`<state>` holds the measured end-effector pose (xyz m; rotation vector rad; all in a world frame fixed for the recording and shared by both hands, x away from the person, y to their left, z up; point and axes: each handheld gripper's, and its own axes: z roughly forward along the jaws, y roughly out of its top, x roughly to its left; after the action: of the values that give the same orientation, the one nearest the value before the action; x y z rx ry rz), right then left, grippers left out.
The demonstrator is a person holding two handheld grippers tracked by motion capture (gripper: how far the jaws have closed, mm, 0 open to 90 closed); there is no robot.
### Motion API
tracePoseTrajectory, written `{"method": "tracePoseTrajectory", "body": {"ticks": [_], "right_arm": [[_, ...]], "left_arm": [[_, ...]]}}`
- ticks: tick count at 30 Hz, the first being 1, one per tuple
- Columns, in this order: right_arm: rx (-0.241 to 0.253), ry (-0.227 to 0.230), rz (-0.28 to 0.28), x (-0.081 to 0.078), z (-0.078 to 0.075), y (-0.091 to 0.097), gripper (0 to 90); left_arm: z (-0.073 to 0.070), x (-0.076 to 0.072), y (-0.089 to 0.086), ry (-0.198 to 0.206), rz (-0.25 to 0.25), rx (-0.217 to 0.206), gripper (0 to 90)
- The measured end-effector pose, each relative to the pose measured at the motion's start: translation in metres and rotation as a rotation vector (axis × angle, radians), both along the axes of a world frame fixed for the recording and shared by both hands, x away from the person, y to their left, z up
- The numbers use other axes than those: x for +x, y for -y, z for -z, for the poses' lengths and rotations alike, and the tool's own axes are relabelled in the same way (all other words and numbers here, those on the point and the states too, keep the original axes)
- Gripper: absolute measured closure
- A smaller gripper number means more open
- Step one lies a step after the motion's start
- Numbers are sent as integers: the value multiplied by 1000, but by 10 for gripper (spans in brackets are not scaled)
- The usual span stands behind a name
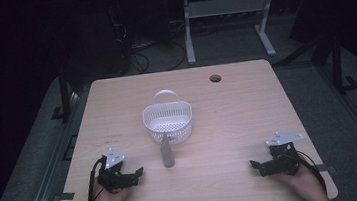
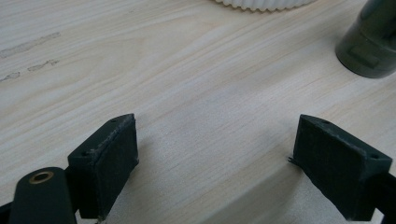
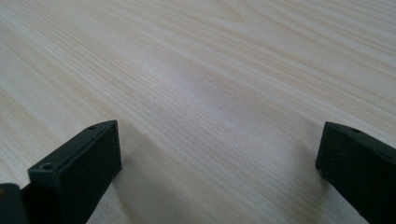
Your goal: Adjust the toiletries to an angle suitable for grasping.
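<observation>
High view: a grey bottle point(image 1: 166, 152) lies just before the white basket point(image 1: 167, 117), likely light, rigid and smooth. Grip it across the body. The left gripper point(image 1: 135, 174) and right gripper point(image 1: 254, 165) rest released, jaws spread, holding nothing.

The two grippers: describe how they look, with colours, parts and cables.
Both are black. The left gripper and right gripper each carry a grey three-cornered plate on top and trail a black cable. In the gripper views, each has two blocky black jaws with flat, finely textured inner pads and small holes. A brass-coloured ring sits on the left one.
</observation>
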<state>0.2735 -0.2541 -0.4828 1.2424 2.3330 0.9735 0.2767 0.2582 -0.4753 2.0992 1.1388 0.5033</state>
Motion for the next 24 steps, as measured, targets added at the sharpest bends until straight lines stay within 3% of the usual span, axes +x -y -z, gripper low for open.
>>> {"method": "tracePoseTrajectory", "body": {"ticks": [10,13,14,17,21,24], "right_arm": [[-1,-1,-5,1,0,0,0],[-1,0,-6,1,0,0,0],[-1,-1,-6,1,0,0,0],[0,0,-5,1,0,0,0],[0,0,-6,1,0,1,0],[0,0,-6,0,0,1,0]], "left_arm": [[-1,-4,0,2,39,-7,157],[-3,-4,-2,-10,44,-31,242],[-4,-3,-4,-25,41,-66,257],[-7,-2,-4,-29,56,-73,330],[-17,-1,-4,-22,80,-78,546],[-24,0,-5,-35,101,-81,656]]}}
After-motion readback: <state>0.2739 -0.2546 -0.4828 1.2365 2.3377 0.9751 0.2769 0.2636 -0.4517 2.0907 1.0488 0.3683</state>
